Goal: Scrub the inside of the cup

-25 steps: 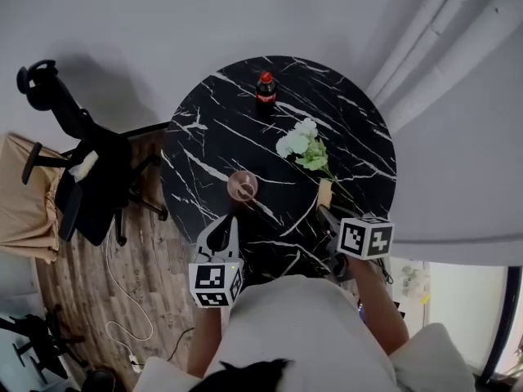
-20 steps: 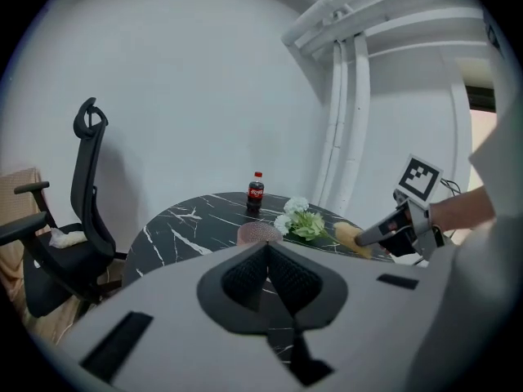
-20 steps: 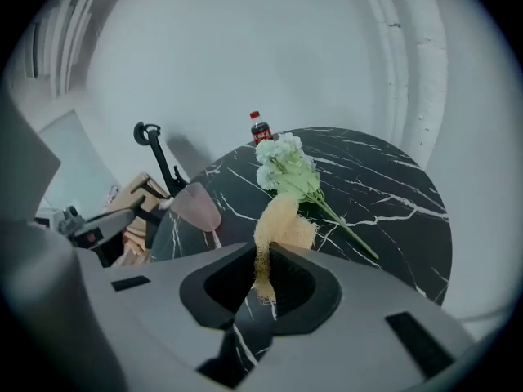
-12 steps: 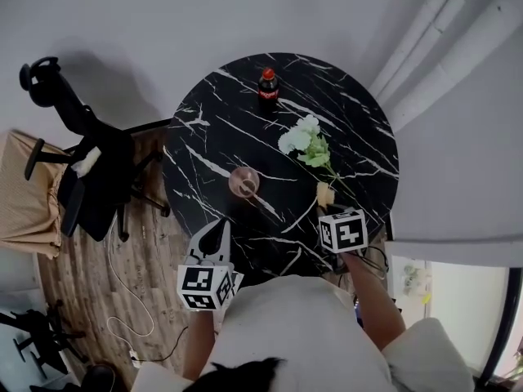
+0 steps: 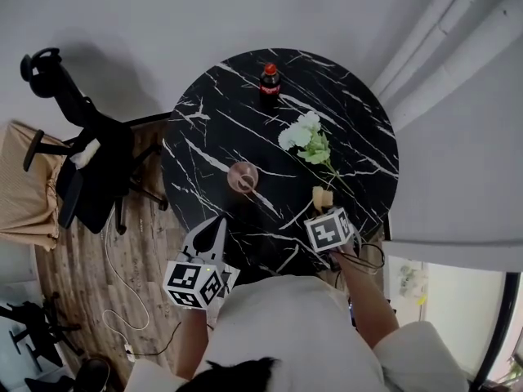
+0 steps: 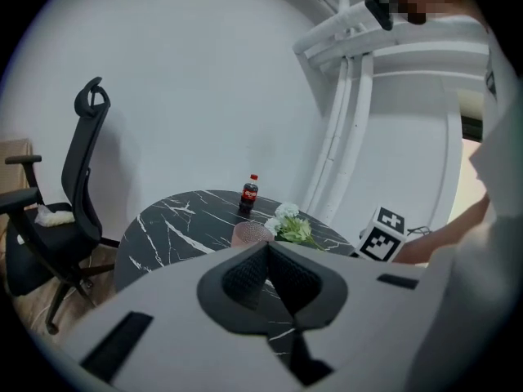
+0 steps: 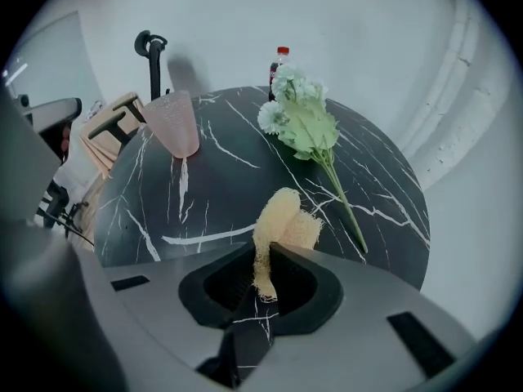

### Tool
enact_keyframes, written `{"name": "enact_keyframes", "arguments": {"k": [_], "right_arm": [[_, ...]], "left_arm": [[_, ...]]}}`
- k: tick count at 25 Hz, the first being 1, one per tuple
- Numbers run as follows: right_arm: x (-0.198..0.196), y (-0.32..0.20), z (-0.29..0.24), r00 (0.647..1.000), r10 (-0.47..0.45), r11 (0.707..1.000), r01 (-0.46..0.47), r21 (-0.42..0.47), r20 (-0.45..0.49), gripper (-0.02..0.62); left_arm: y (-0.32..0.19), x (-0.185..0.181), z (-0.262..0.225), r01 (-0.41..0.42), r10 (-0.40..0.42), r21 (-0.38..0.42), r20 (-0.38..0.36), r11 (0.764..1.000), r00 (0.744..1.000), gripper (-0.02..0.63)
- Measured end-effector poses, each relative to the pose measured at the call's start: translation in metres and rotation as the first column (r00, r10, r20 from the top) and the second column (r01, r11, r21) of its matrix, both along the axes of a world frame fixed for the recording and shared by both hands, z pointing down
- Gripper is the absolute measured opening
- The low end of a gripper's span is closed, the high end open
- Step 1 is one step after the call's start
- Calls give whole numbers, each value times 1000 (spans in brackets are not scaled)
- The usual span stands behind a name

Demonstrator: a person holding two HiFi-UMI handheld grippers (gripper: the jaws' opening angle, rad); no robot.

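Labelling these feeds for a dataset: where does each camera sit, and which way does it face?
Head view: on the person's head, facing steeply down at the table; shows torso, left claw, right claw.
Left gripper view: on the left claw, facing roughly level across the table; own jaws shut, empty.
Right gripper view: on the right claw, tilted down; jaws clamp a sponge.
All three share cup, bottle, flowers.

Head view: from my head, steeply down on the table (image 5: 351, 137).
Gripper views: low, close, looking across it.
Shared: the cup (image 5: 243, 175).
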State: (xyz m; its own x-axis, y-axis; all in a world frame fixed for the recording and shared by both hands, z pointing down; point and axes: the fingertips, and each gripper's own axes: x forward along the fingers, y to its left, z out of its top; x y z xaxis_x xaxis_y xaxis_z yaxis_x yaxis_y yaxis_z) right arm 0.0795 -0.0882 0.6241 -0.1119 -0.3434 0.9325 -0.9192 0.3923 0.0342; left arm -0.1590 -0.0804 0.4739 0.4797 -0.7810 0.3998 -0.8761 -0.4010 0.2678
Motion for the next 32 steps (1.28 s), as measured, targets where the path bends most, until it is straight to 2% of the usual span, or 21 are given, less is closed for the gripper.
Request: {"name": "enact_keyframes", "arguments": {"k": [5,10,14,19,24,29,32], "right_arm": [[-9,8,11,999,-43,998,43,-38,6,60],[-16,9,13,996,-87,995,87,-42,13,122],[-16,10,14,997,-73,997,73,-9,32,131],[-17,11,14,996,-86,996,86,-5,31,137],[-21,14,9,992,-48,998,51,-21,115,178],[-23,5,-12,985,-52,997,42,61,163,184],[-24,2,-25,980,-69,994,52,96,188,189]], "left_arm": [[3,0,2,5,-5,-8,-13,1000,1000,9],[5,4,0,14,-15,-9,-77,1000,997,9],[7,7,0,7,-7,-6,-84,1000,996,9],[11,9,1,9,-15,-31,-168,999,986,9],[9,14,0,2,-5,-21,-161,1000,987,10],[7,2,0,87,-92,-34,-209,996,973,11],[6,-4,-2,105,-110,-32,-211,994,971,11]]}}
